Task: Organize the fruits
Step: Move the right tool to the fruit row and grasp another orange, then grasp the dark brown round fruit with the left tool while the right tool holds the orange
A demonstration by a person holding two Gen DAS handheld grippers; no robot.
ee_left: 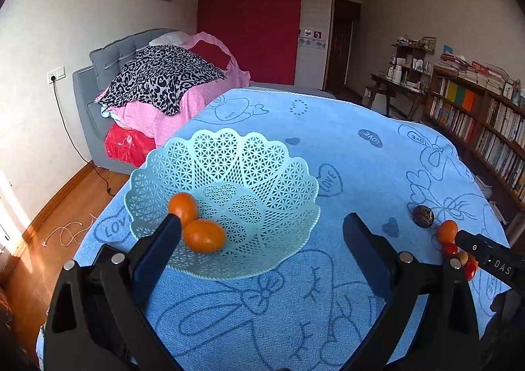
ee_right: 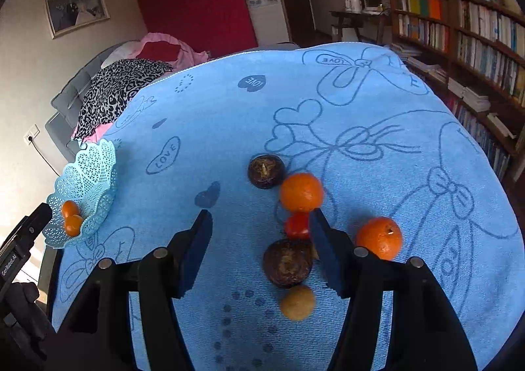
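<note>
A pale blue lattice basket point(ee_left: 262, 154) sits on the blue towel with two small orange fruits point(ee_left: 203, 235) inside, near its left wall. My left gripper point(ee_left: 262, 223) hovers open over the basket's near rim, holding nothing. In the right wrist view, my right gripper point(ee_right: 261, 218) is open above a cluster of fruit. A dark brown fruit point(ee_right: 287, 262) and a red tomato point(ee_right: 297, 226) lie between its fingers, close to the right one. One orange point(ee_right: 301, 192) lies just past the fingertips, with a second dark fruit point(ee_right: 266, 171) beyond it. Another orange point(ee_right: 380, 237) lies outside the right finger. A small tan fruit point(ee_right: 298, 302) sits nearest the camera.
The blue towel point(ee_left: 344, 147) covers a rounded surface that drops off at its edges. A bed with piled bedding point(ee_left: 164, 82) stands behind on the left, and bookshelves point(ee_right: 475, 36) line the right wall. The basket point(ee_right: 95, 167) stands at the towel's left edge.
</note>
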